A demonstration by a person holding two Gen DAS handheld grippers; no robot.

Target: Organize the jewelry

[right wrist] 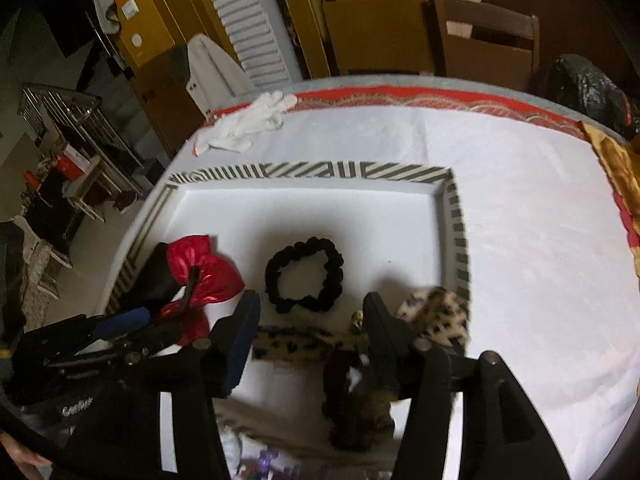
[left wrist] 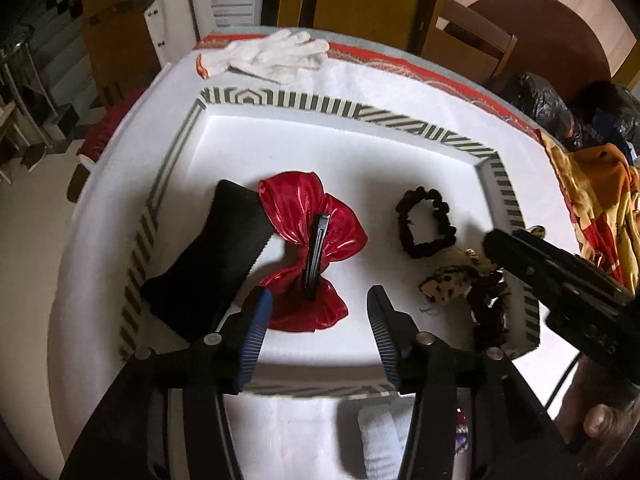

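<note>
The red bow [left wrist: 310,248] is lying face-down on the white floor of the striped tray [left wrist: 432,125], toward its left side, with its black clip [left wrist: 316,254] showing along the middle. It looks light and soft, and its shiny fabric is probably slippery and easily crushed, so the stiff clip at the centre is likely the surest place to take hold. The left gripper [left wrist: 318,320] is hovering just above the bow's near edge with its fingers standing wide apart and nothing between them. Just left of the bow a black comb [left wrist: 212,256] is resting on the tray floor, toothed edge toward the bow. To the right, well clear of the bow, a black scrunchie [right wrist: 305,276] is lying flat; it should be springy, light and forgiving wherever it is pinched. Nearer the tray's right corner a leopard-print hair tie [right wrist: 438,316] is sprawling partly over the rim, soft and floppy, with a small gold charm on it. The right gripper [right wrist: 308,328] is hanging over that piece, fingers apart, pads not pressing on it. A white glove [left wrist: 276,54] is sitting at the table's far edge.
</note>
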